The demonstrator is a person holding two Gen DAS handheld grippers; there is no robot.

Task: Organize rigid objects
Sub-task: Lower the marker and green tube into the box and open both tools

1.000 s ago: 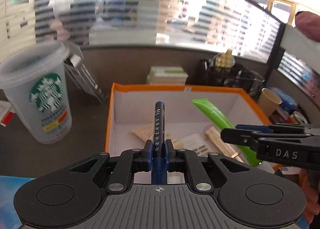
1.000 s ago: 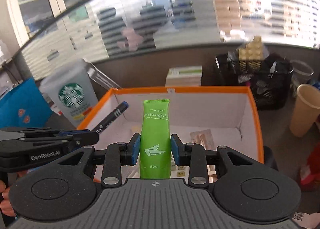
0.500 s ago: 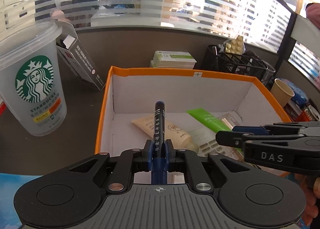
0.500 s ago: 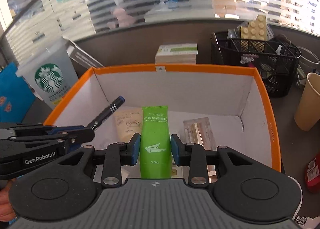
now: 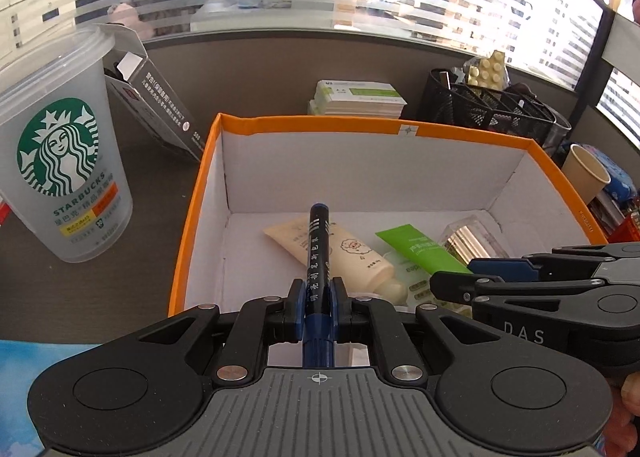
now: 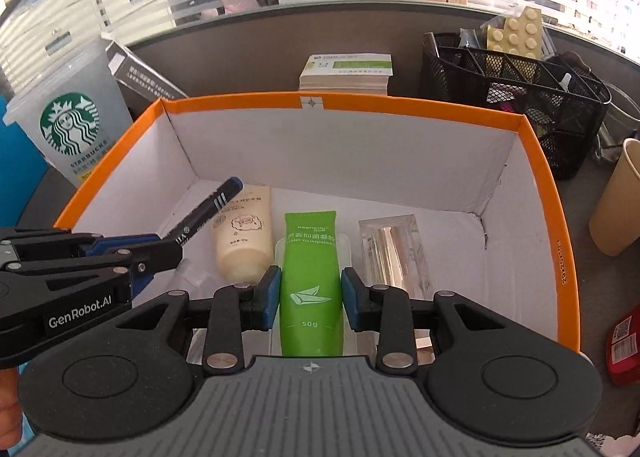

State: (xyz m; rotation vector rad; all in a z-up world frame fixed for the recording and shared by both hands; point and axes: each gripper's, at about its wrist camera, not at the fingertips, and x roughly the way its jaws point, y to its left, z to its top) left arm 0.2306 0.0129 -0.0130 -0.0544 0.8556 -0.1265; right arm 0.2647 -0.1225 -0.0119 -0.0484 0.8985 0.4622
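Left hand-held gripper (image 5: pixel 316 307) is clamping a blue marker (image 5: pixel 318 253), right hand-held gripper (image 6: pixel 311 299) is squeezing a green tube (image 6: pixel 310 269), both hovering over the orange box (image 6: pixel 400 102).

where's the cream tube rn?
The cream tube lies on the floor of the orange box, left of centre in the right wrist view, just left of the green tube and under the pen.
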